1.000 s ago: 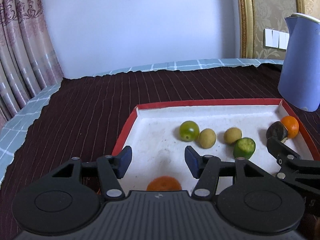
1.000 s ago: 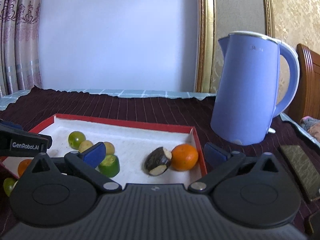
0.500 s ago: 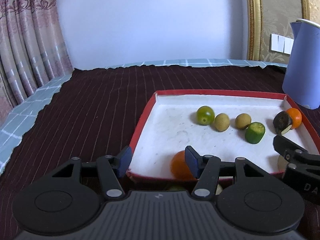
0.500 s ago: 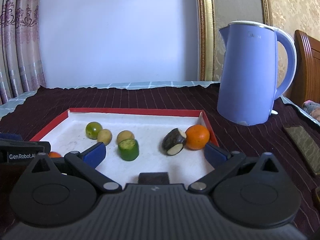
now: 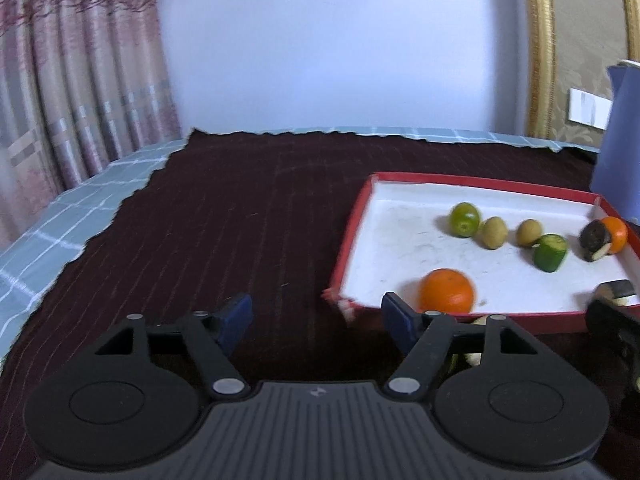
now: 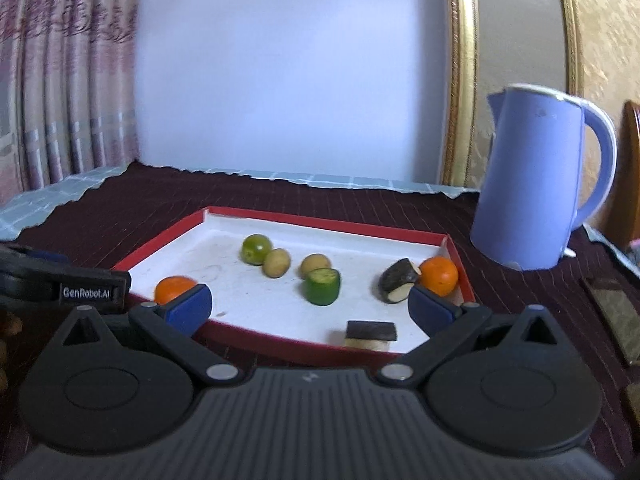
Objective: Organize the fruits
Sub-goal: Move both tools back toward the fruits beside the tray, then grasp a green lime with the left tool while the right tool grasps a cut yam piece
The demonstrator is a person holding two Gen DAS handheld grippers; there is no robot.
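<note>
1. The fruits lie in the red tray [image 6: 460, 264]: an orange [image 5: 447, 291] near-left, green and brown ones mid-tray, gathered for tidiness.
2. Left gripper [image 5: 316, 318] and right gripper [image 6: 308, 306] hover before the tray, fingers spread, empty.
3. A kettle [image 6: 532, 200] stands far right on the bench.

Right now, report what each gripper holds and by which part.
Nothing is held: left gripper and right gripper are both open and empty.

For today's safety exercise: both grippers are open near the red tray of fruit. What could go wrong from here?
1. The orange sits close to the tray's low near wall; a nudge could perhaps roll it out.
2. The kettle stands just beyond the tray's far corner, so a wide sweep of the right gripper might strike it.
</note>
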